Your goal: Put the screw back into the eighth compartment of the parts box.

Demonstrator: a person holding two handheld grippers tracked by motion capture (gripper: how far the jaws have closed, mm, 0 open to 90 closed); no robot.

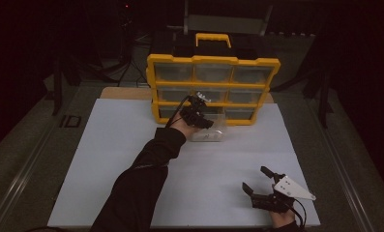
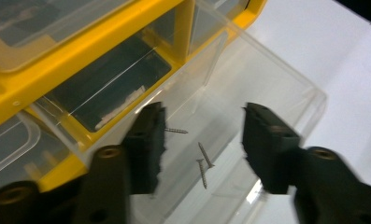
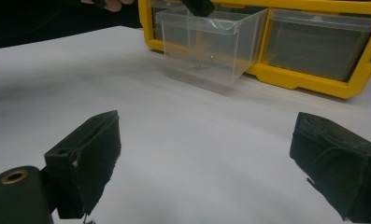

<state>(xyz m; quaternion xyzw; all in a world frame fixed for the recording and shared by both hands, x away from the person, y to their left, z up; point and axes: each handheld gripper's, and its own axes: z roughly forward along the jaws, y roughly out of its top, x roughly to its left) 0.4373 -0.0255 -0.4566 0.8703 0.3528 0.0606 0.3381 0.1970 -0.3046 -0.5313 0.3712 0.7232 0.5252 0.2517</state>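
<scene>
We find the left tongs (image 2: 202,140) hovering over a clear plastic drawer (image 2: 267,88) that stands pulled out of the bottom row of the yellow parts organizer (image 1: 213,87), resting on the white bench (image 1: 131,159) just in front of it. The jaws stand apart, nothing between the pads.

Three small screws (image 2: 203,161) lie loose on the drawer's floor, directly below and between the left jaws. Two lie close together, their long axes running roughly along the gap between the jaws, heads toward us; a third lies apart, nearer the one jaw and almost crosswise to them. None touches the tongs.

The relation that matters: the screws sit straight down from the left tongs, inside the drawer walls, so any reach would have to go down into the box without catching its rim. The jaw line crosses the two paired screws broadside, which we judge a fair alignment for pinching one across its shank.

The right tongs (image 1: 263,182) rest low at the near right of the bench, well apart from the drawer, jaws wide apart and empty. From the right gripper view the drawer (image 3: 211,42) sits far ahead, against the organizer's front. The left hand is plainly the nearer one.
</scene>
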